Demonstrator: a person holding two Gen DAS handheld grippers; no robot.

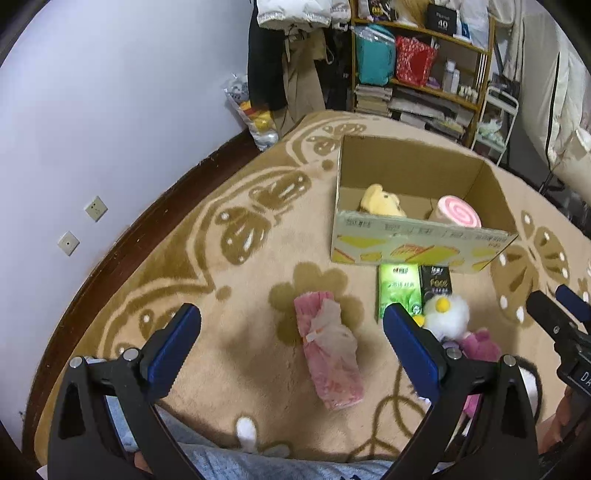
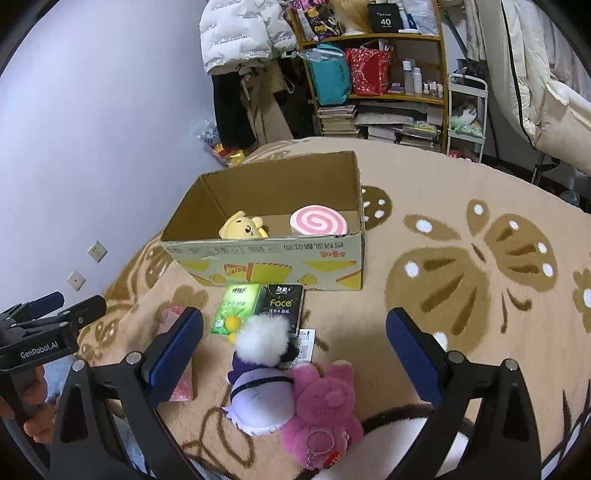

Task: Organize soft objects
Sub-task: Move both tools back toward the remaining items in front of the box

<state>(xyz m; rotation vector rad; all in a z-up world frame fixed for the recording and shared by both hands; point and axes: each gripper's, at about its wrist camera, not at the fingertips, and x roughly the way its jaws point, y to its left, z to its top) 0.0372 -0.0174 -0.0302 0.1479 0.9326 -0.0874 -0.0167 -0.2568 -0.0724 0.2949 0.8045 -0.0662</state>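
An open cardboard box (image 1: 417, 245) (image 2: 266, 258) stands on the carpet and holds a yellow plush (image 1: 382, 201) (image 2: 242, 225) and a pink swirl cushion (image 1: 458, 212) (image 2: 317, 220). My left gripper (image 1: 291, 332) is open above a pink tissue pack (image 1: 330, 352) lying between its fingers. My right gripper (image 2: 295, 339) is open over a white fluffy duck plush (image 2: 264, 339) (image 1: 447, 314), a purple plush (image 2: 258, 395) and a pink plush bear (image 2: 325, 402) (image 1: 480, 345). A green tissue pack (image 1: 399, 290) (image 2: 236, 306) and a black one (image 1: 437, 282) (image 2: 282, 304) lie before the box.
A beige patterned carpet (image 2: 461, 266) covers the floor. A cluttered bookshelf (image 2: 380, 74), hanging coats (image 2: 243, 33) and a white cart (image 2: 467, 110) stand at the back. The lilac wall (image 1: 92, 110) runs on the left. A hand (image 2: 35, 417) holds the other gripper.
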